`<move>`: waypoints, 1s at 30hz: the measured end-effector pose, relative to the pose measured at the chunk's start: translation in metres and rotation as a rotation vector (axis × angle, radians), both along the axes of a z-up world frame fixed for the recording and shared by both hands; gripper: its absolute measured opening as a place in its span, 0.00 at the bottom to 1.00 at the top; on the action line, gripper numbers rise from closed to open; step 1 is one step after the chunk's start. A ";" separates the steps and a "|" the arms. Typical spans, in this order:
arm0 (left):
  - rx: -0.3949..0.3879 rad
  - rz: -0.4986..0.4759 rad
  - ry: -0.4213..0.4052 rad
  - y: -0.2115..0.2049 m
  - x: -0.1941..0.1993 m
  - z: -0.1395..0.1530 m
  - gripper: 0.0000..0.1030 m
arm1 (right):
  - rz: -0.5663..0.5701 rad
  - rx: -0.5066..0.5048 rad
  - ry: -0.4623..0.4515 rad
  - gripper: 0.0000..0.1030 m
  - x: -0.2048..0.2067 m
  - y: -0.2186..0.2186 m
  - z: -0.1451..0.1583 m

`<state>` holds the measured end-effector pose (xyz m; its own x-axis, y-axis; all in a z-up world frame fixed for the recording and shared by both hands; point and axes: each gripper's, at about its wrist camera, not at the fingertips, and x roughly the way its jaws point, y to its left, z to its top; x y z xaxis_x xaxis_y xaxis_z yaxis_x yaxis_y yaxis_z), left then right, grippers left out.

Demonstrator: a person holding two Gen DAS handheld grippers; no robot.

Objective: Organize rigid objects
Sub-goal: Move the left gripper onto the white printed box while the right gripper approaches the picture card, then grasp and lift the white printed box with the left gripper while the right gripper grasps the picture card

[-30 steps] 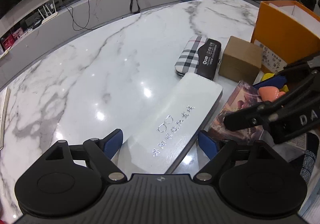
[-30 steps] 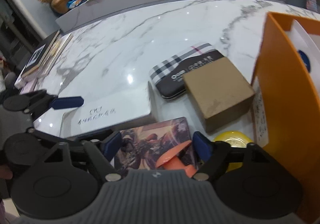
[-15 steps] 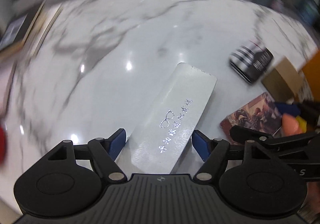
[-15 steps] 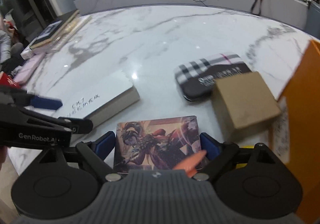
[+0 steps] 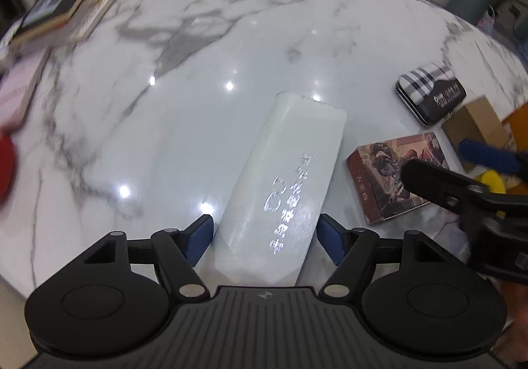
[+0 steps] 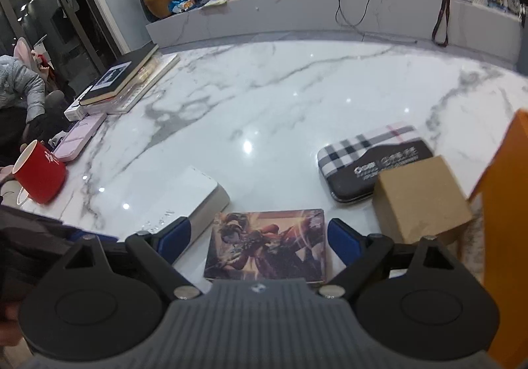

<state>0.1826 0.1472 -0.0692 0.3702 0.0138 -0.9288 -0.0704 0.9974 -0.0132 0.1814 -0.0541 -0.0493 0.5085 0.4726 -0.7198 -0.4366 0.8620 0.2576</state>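
Because the white box (image 5: 283, 184) lies lengthwise between the blue pads of the left gripper (image 5: 265, 238), with its near end running under the gripper body, that tool looks set to take it by its long sides. Its jaws stand wide, one pad on each side of the box and just beside it; whether either pad touches the box I cannot tell. The box rests flat on the marble table (image 5: 204, 49), well apart from the stack of books (image 6: 125, 75) and the red mug (image 6: 41, 172) at the far left.

To the right, the picture box (image 6: 267, 243) sits between the spread jaws of the right gripper (image 6: 259, 238), probably for the same kind of grasp; there is a gap on both sides, so nothing is gripped. Beyond it lie the plaid case (image 6: 373, 159) and, touching that case, the cardboard box (image 6: 420, 199).

At the far right, the orange bin (image 6: 508, 230) is cut off by the frame, so its contents are hidden. In the left view motion blur smears the silver lettering on the white box, and a yellow thing (image 5: 491, 181) behind the right gripper is too covered to name.
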 end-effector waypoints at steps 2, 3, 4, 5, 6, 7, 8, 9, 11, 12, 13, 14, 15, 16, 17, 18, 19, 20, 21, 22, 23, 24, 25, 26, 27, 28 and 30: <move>0.034 -0.039 -0.012 -0.008 0.003 -0.003 0.80 | 0.024 -0.053 -0.009 0.84 -0.004 0.002 0.006; 0.045 -0.048 -0.013 -0.009 0.004 -0.004 0.79 | 0.040 -0.081 -0.006 0.84 -0.004 0.003 0.007; 0.043 -0.055 -0.016 -0.009 0.005 -0.005 0.78 | 0.059 -0.109 0.004 0.83 -0.003 0.005 0.007; 0.034 -0.058 -0.019 -0.008 0.006 -0.006 0.76 | 0.079 -0.140 0.022 0.83 -0.001 0.007 0.006; 0.016 -0.058 -0.019 -0.006 0.006 -0.006 0.75 | 0.099 -0.175 0.040 0.82 0.000 0.009 0.005; 0.003 -0.055 -0.020 -0.004 0.007 -0.006 0.75 | 0.118 -0.214 0.050 0.79 0.001 0.011 0.002; -0.008 -0.054 -0.021 -0.003 0.007 -0.006 0.75 | 0.128 -0.254 0.058 0.78 0.001 0.012 0.001; -0.015 -0.053 -0.021 -0.002 0.006 -0.006 0.75 | 0.135 -0.299 0.068 0.78 0.002 0.014 -0.002; -0.023 -0.051 -0.025 0.000 0.006 -0.006 0.74 | 0.144 -0.359 0.103 0.71 0.003 0.018 -0.007; -0.029 -0.046 -0.026 0.001 0.006 -0.005 0.74 | 0.146 -0.368 0.118 0.70 0.003 0.020 -0.009; -0.039 -0.040 -0.029 0.004 0.006 -0.005 0.73 | 0.148 -0.379 0.119 0.70 0.003 0.024 -0.011; -0.050 -0.032 -0.034 0.007 0.005 -0.005 0.73 | 0.153 -0.394 0.115 0.68 0.003 0.028 -0.013; -0.063 -0.025 -0.040 0.010 0.005 -0.005 0.72 | 0.164 -0.412 0.108 0.67 0.004 0.032 -0.014; -0.079 -0.016 -0.045 0.013 0.004 -0.004 0.72 | 0.176 -0.432 0.101 0.66 0.005 0.037 -0.016; -0.091 -0.006 -0.049 0.017 0.004 -0.004 0.72 | 0.185 -0.450 0.099 0.62 0.006 0.041 -0.017; -0.101 0.005 -0.052 0.020 0.004 -0.004 0.71 | 0.191 -0.463 0.112 0.57 0.009 0.045 -0.018; -0.108 0.016 -0.055 0.023 0.005 -0.004 0.71 | 0.180 -0.462 0.139 0.53 0.013 0.046 -0.019; -0.116 0.031 -0.058 0.026 0.005 -0.004 0.71 | 0.162 -0.448 0.162 0.53 0.017 0.047 -0.020; -0.125 0.044 -0.063 0.030 0.005 -0.003 0.70 | 0.148 -0.426 0.186 0.53 0.021 0.047 -0.019; -0.132 0.057 -0.066 0.033 0.006 -0.003 0.70 | 0.140 -0.395 0.206 0.52 0.025 0.048 -0.018; -0.139 0.072 -0.069 0.037 0.007 -0.003 0.70 | 0.138 -0.375 0.222 0.49 0.028 0.049 -0.018; -0.145 0.086 -0.074 0.041 0.007 -0.003 0.70 | 0.135 -0.372 0.238 0.48 0.030 0.052 -0.017; -0.147 0.092 -0.079 0.044 0.007 -0.003 0.70 | 0.131 -0.383 0.253 0.47 0.032 0.057 -0.017; -0.148 0.091 -0.084 0.046 0.007 -0.004 0.70 | 0.135 -0.402 0.257 0.47 0.032 0.061 -0.016; -0.149 0.086 -0.086 0.048 0.006 -0.004 0.70 | 0.156 -0.426 0.251 0.48 0.032 0.066 -0.015; -0.149 0.079 -0.089 0.048 0.006 -0.004 0.70 | 0.195 -0.459 0.227 0.48 0.031 0.073 -0.013; -0.144 0.068 -0.095 0.049 0.006 -0.004 0.70 | 0.306 -0.537 0.125 0.62 0.025 0.086 -0.005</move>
